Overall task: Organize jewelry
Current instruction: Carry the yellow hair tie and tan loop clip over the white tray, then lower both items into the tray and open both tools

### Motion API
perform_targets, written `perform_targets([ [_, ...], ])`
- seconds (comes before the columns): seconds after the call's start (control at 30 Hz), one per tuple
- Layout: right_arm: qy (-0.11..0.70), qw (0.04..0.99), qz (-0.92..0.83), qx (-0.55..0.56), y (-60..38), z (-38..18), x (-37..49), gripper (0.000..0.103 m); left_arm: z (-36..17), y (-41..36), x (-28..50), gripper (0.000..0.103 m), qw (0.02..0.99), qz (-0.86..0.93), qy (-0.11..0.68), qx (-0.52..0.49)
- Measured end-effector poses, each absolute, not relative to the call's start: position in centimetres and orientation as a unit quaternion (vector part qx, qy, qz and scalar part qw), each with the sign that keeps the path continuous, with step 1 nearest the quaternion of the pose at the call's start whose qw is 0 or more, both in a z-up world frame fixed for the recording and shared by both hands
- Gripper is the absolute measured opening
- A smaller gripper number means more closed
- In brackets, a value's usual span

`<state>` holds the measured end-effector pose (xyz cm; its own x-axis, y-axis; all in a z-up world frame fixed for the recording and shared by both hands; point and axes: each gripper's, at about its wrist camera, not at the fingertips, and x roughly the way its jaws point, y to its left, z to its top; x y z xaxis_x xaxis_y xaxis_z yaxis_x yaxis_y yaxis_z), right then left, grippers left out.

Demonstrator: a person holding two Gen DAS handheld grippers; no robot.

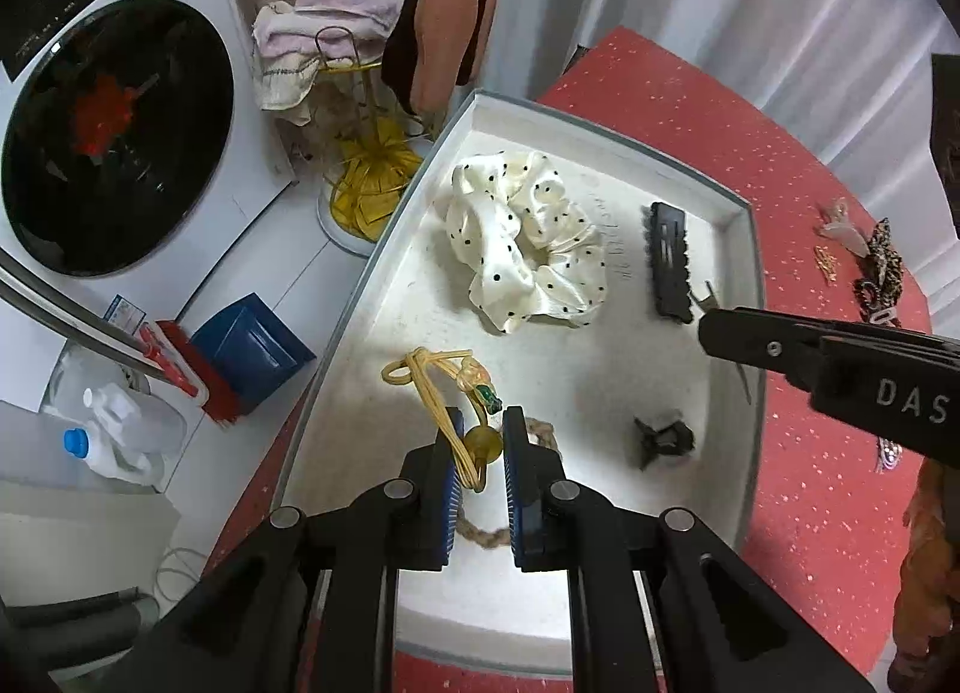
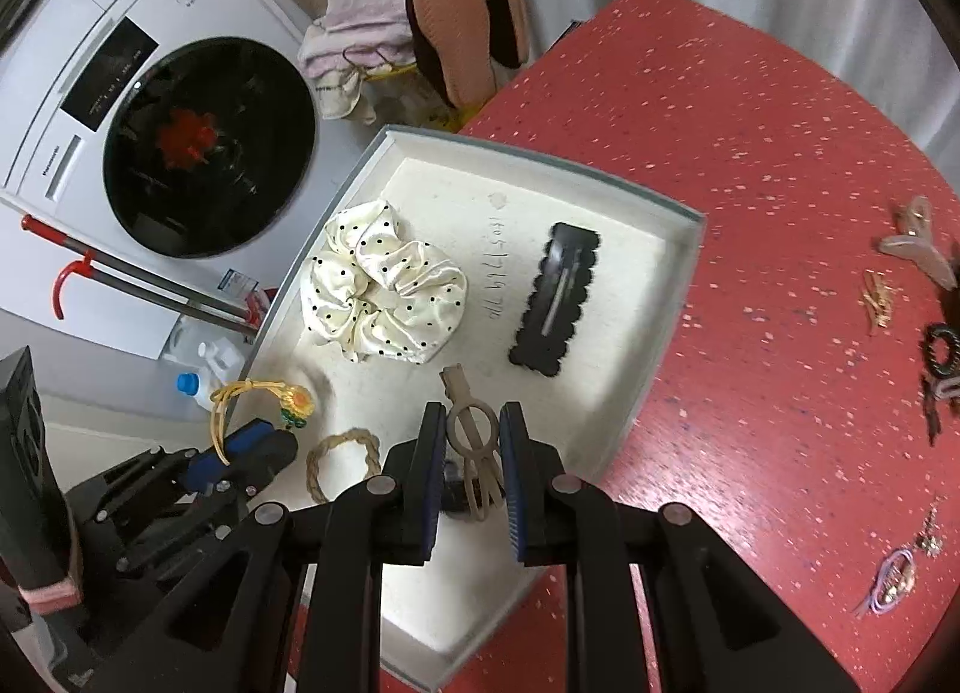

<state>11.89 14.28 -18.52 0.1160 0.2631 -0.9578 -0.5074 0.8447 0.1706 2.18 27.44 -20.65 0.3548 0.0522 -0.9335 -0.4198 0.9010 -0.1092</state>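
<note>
Yellow elastic cord, a hair tie point(image 1: 447, 393) with a sunflower charm, is hanging between the blue pads of the left gripper point(image 1: 483, 441), whose jaws are sitting nearly together and pinching its loops over the white tray point(image 1: 384, 285). In the right wrist view the same hair tie point(image 2: 258, 399) is draping off the left gripper point(image 2: 252, 447) at the tray's near left edge. The right gripper point(image 2: 471, 435) is clamping a beige hair clip point(image 2: 471, 435), its jaws drawn close on the clip's ring while the prongs are pointing back toward the camera. Something dark is lying under the clip, possibly the small black claw clip point(image 1: 663, 441) seen from the left wrist, though that is hard to confirm.

Inside the tray a cream polka-dot scrunchie point(image 2: 384, 291) is resting near the far left, a black scalloped barrette point(image 2: 555, 300) is lying to its right, and a braided tan hair tie point(image 2: 339, 462) is sitting just beside the left gripper. The tray is standing on a red speckled table point(image 2: 750, 153), where more clips and ties point(image 2: 918, 249) are lying scattered well apart from it on the right. A front-loading washing machine point(image 2: 210, 153) is standing beyond the table.
</note>
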Motion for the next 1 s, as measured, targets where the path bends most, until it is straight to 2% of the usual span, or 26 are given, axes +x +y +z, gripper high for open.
perform_targets([
  [0.47, 0.651, 0.713, 0.243, -0.092, 15.1, -23.3, 13.2, 0.019, -23.8, 27.5, 3.9, 0.014, 0.793, 0.150, 0.571, -0.150],
  [0.9, 0.659, 0.707, 0.245, -0.080, 15.0, -23.4, 13.6, 0.021, -23.9, 27.1, 4.0, 0.015, 0.787, 0.153, 0.584, -0.130],
  [0.97, 0.658, 0.708, 0.246, -0.076, 14.9, -23.1, 13.7, 0.024, -23.9, 27.2, 4.0, 0.015, 0.785, 0.155, 0.585, -0.129],
  [1.0, 0.657, 0.708, 0.247, -0.075, 14.9, -23.0, 13.9, 0.030, -23.9, 27.1, 3.9, 0.015, 0.785, 0.156, 0.586, -0.129],
])
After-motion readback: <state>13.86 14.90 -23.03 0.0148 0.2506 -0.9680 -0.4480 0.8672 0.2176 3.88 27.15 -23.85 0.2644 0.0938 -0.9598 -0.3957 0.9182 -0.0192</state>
